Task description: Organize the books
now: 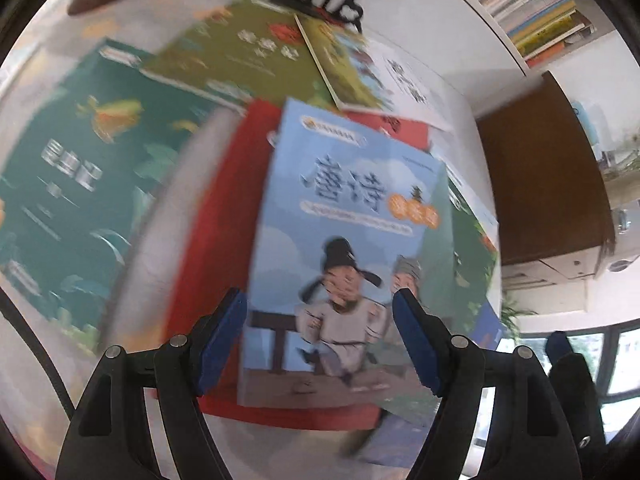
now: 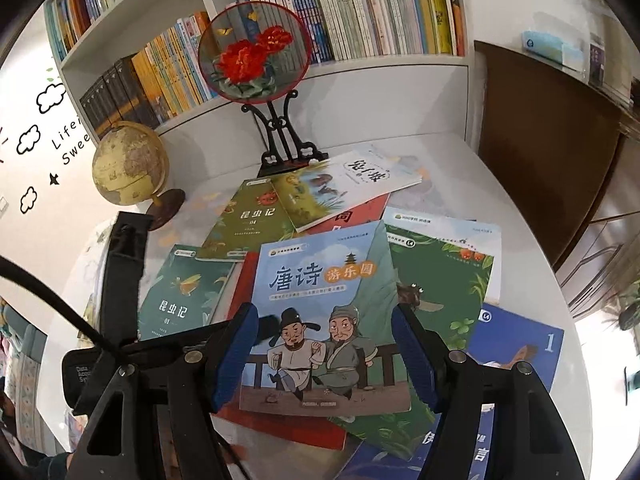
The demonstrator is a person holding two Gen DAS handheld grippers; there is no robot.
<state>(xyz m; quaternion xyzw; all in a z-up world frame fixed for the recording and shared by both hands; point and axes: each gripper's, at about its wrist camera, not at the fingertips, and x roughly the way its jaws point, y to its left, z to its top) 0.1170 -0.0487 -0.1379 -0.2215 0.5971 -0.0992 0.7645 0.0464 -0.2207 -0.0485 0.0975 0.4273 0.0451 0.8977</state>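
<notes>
My left gripper [image 1: 320,336] hangs over a loose heap of books on the white table [image 2: 452,168], its blue pads spread wide with nothing between them. Under it lies the light blue Tang poetry book [image 1: 344,240], cover up, showing two cartoon men at a railing. My right gripper [image 2: 324,348] is also spread and holds nothing; the same blue book [image 2: 324,316] shows between its fingers, lying flat on top of the pile.

Beneath the blue book a red book [image 2: 280,424] sticks out at the near and left edges. To the left lies a dark green insect book [image 2: 184,292], and beyond it an olive green one [image 2: 248,216]. A white and yellow picture book [image 2: 348,184] rests across the far end of the pile, partly over the olive one. On the right a green leafy book [image 2: 444,280] sits under the blue book's edge, and a blue book marked 1 [image 2: 516,344] lies nearer the table's rim.

Behind the pile stands a round embroidered fan [image 2: 254,52] on a black stand, with a globe [image 2: 128,164] to its left and a filled bookshelf [image 2: 360,12] behind. The left view is motion-blurred, so fine print there is unreadable.
</notes>
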